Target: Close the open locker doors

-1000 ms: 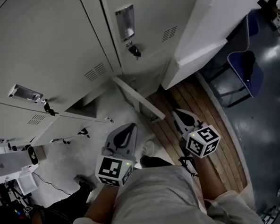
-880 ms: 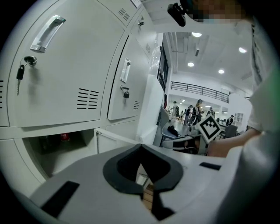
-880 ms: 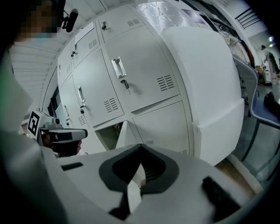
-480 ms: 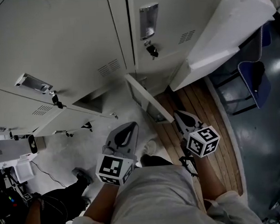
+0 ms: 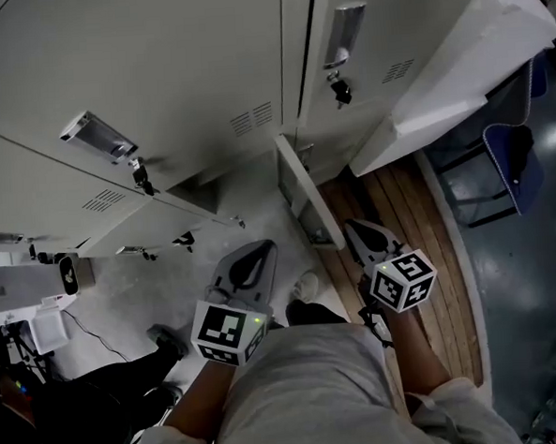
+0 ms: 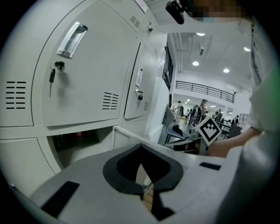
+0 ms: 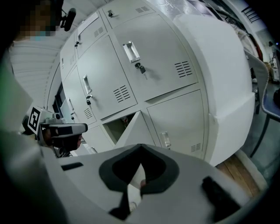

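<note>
Pale grey lockers (image 5: 184, 72) fill the top of the head view. One lower locker door (image 5: 305, 201) stands swung out, edge-on to me, beside its dark open compartment (image 5: 193, 189). My left gripper (image 5: 258, 248) hangs shut and empty, short of that door and to its left. My right gripper (image 5: 353, 224) is also shut and empty, just right of the door's outer end and apart from it. The left gripper view shows the open compartment (image 6: 74, 142) and the door (image 6: 131, 138) beyond the left gripper (image 6: 141, 146). Past the right gripper (image 7: 140, 148), the right gripper view shows the door (image 7: 135, 129) angled outward.
A white block (image 5: 456, 55) juts out right of the lockers, over a strip of wooden floor (image 5: 421, 254). A blue chair (image 5: 513, 155) stands farther right. White equipment (image 5: 19, 288) with cables lies at the left. My shoes (image 5: 305, 285) are below the door.
The lockers and the open door have slid rightward in the head view, and the door now looks more edge-on. Both grippers keep about the same place in the view and stay shut.
</note>
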Demonstrator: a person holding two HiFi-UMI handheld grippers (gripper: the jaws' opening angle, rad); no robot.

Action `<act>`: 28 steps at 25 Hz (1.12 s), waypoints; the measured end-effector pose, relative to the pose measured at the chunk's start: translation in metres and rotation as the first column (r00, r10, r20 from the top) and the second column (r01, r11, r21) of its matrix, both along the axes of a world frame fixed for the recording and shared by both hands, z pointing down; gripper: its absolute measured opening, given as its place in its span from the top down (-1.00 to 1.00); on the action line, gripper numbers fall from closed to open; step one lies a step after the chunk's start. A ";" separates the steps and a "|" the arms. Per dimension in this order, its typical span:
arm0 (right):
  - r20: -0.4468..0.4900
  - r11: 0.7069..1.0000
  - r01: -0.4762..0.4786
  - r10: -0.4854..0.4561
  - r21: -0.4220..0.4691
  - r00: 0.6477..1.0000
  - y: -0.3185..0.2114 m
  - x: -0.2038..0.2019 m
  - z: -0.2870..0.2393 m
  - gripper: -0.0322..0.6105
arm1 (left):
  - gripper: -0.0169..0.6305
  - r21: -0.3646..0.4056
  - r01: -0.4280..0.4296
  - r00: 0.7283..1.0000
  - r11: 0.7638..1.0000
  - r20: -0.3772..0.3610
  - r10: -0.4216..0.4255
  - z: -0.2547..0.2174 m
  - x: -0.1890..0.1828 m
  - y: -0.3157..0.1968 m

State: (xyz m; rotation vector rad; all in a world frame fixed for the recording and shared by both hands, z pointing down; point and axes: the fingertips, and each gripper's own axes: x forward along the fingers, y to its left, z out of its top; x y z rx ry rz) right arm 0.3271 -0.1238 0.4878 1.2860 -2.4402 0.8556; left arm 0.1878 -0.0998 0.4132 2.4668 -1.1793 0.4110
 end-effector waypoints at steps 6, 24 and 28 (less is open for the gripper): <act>0.008 0.999 0.028 -0.028 -0.023 1.000 0.018 -0.044 0.000 0.81 | 0.90 0.004 -0.009 1.000 1.000 -0.004 0.009 -0.005 -0.032 0.007; 0.015 0.988 0.149 -0.149 -0.038 0.989 0.014 -0.165 0.006 0.81 | 0.90 -0.006 0.090 0.996 0.996 0.002 -0.090 -0.005 -0.143 0.014; 0.025 0.983 0.177 -0.176 -0.041 0.984 0.007 -0.191 0.007 0.81 | 0.90 -0.013 0.121 0.993 0.993 0.005 -0.121 -0.003 -0.168 0.013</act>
